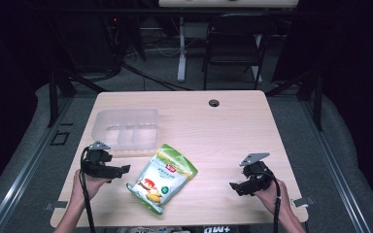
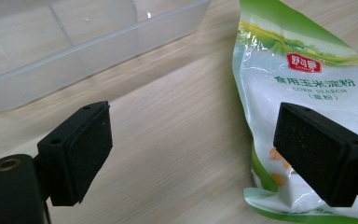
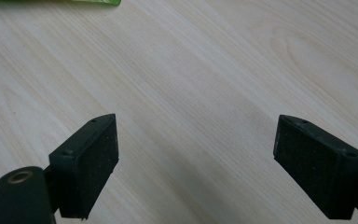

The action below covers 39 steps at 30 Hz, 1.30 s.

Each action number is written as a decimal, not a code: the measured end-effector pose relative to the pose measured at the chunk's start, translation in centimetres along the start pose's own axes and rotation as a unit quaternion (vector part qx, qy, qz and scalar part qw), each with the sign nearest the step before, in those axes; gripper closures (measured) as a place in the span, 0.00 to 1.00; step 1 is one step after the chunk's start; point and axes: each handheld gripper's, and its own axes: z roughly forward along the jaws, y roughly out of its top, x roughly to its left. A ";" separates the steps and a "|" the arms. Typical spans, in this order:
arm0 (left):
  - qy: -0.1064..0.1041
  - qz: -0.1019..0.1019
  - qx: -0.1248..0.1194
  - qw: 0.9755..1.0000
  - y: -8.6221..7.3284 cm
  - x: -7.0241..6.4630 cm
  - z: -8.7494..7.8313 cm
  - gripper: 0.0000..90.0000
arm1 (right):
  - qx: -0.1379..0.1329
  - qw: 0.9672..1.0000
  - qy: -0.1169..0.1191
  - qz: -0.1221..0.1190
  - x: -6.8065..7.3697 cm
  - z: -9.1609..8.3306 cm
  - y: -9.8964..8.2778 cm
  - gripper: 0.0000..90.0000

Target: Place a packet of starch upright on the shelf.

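Across the pale wooden table (image 1: 223, 131) we see everything laid within easy reach of both hands, which suggests a setup for packing. Largest of the loose things, the clear plastic bin (image 1: 126, 127) sits just beyond the left gripper (image 1: 119, 171), its divided compartments empty and open to the top; we judge it stands there as the place for the pouch to go, close enough that a short lift would do. Next in size, the corn starch pouch (image 1: 161, 178) lies flat, label up, just to the jaw side of the left gripper and well apart from the right gripper (image 1: 236, 188). In the left gripper view one pad (image 2: 314, 156) stands over the pouch's lower edge and the other over bare wood, so the pouch (image 2: 303, 88) lies partly in front of the gap, not yet between the pads. We read this as lining up for a grasp at the pouch's edge, where the flat film is easiest to pinch.

Both claws stand wide open and hold nothing. The right gripper (image 3: 196, 163) points at bare table, with a green corner of the pouch (image 3: 98, 2) far ahead, probably waiting.
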 end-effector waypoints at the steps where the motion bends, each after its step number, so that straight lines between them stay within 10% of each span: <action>1: 0.002 0.001 -0.001 1.000 0.0 -0.1 0.1 0.13 | -0.001 1.000 0.001 0.001 0.0 0.0 0.0 0.15; 39: -0.084 0.040 0.053 0.994 4.8 -2.2 5.6 0.15 | -0.002 1.000 -0.002 0.003 0.3 0.0 -0.1 0.15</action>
